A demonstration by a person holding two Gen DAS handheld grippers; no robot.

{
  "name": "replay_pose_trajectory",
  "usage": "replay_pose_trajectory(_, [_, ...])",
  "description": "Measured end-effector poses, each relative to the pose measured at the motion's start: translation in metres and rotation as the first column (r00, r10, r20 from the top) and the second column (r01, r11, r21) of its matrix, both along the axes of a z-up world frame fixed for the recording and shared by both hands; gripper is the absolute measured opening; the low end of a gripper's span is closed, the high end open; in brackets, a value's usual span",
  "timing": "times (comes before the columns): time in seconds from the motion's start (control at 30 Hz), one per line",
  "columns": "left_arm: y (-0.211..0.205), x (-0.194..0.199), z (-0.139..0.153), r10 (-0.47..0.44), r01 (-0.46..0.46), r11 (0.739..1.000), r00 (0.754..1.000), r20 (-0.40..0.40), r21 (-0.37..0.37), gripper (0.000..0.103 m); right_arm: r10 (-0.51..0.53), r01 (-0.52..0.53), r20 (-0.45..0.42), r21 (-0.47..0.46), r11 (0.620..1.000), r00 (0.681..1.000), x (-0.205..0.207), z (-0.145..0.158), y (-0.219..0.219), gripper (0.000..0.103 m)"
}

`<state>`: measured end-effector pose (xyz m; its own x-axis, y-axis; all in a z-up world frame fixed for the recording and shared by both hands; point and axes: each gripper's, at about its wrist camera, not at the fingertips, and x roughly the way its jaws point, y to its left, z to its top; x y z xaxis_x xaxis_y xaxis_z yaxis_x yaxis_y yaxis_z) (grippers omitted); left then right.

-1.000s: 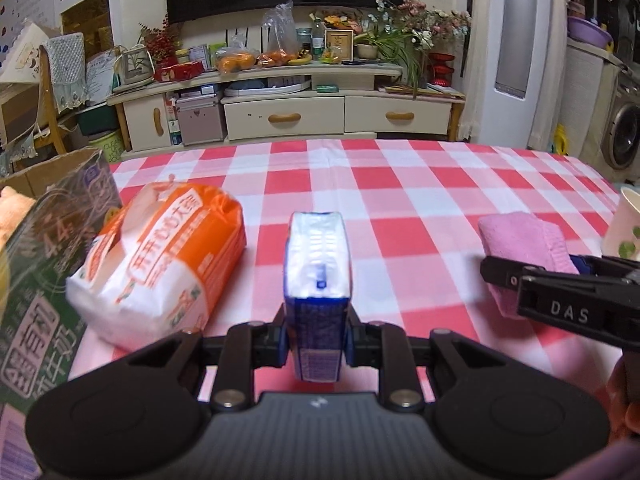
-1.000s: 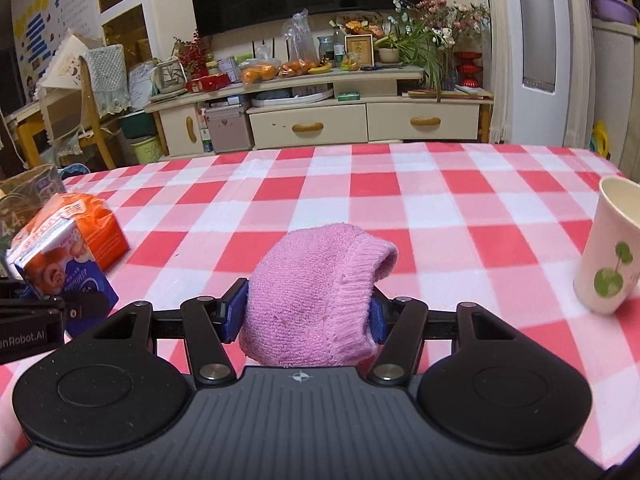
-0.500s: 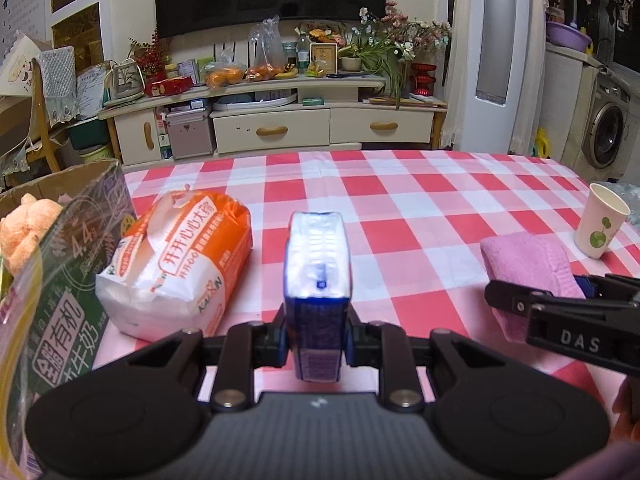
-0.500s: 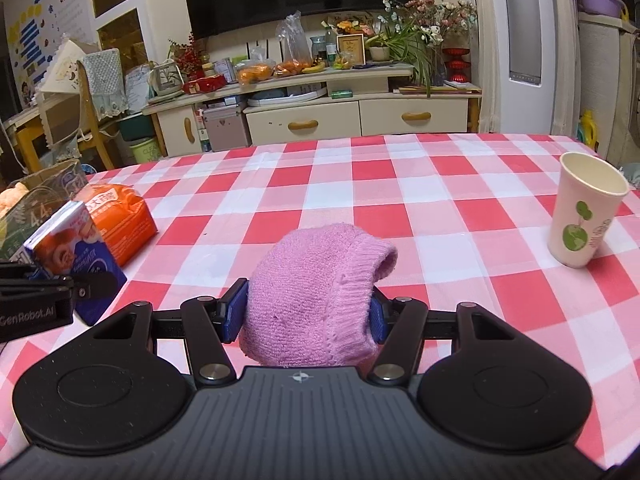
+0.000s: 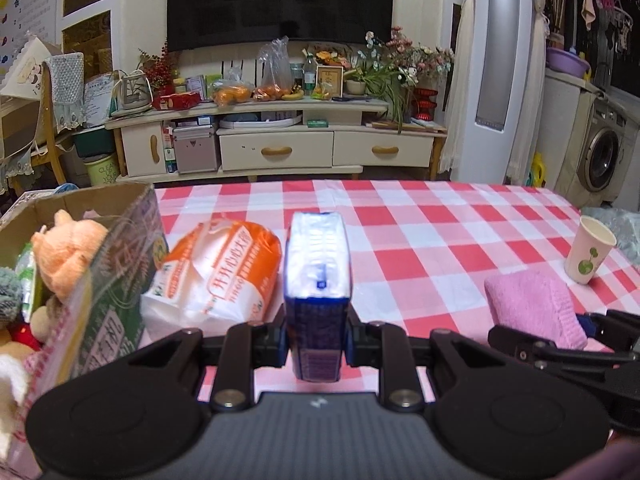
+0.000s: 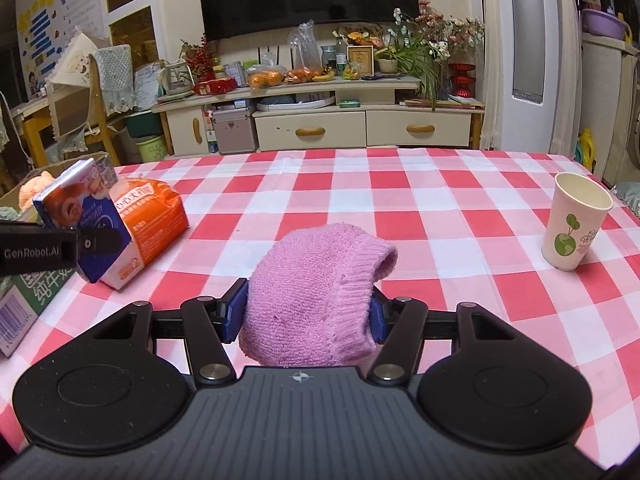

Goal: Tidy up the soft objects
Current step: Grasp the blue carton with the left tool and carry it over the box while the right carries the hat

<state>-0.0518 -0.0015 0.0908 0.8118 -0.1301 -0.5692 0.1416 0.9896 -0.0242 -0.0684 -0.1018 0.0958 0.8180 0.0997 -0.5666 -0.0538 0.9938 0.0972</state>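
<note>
Paper cup (image 6: 576, 226) stands upright — on the checked tablecloth (image 6: 400, 216).

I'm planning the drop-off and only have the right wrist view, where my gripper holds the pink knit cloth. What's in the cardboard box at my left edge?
Observer: The cardboard box is open on top, and an orange plush toy sits inside.
Operator: How is the left gripper holding the blue pack?
Observer: The left gripper is shut on the blue pack, with a pad on each side of its near end.
Operator: Is there anything between the pack and the box?
Observer: The orange bag lies on the table right beside the box wall.
</note>
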Motion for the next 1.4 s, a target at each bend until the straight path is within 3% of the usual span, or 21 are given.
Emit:
replay_pose_trajectory(0.57, [0.055,-0.005,0.035,0.063,-0.06,0.997,0.996,0.058,-0.045,0.023,0.031,-0.028,0.055,-0.065,0.998,0.998,-0.008,0.028,0.038,0.072])
replay_pose_trajectory(0.97, [0.099,0.001,0.048,0.13,-0.125,0.989,0.989,0.072,-0.079,0.023,0.115,-0.105,0.104,-0.093,0.99,0.988,0.001,0.052,0.081,0.072])
replay_pose_trajectory(1.17, [0.127,0.004,0.053,0.181,-0.172,0.979,0.98,0.079,-0.111,0.023,0.17,-0.16,0.126,-0.085,0.983,0.977,0.009,0.064,0.105,0.072])
replay_pose_trajectory(1.4, [0.176,0.016,0.06,0.289,-0.274,0.948,0.954,0.077,-0.165,0.023,0.251,-0.244,0.156,-0.063,0.968,0.955,0.024,0.079,0.136,0.072])
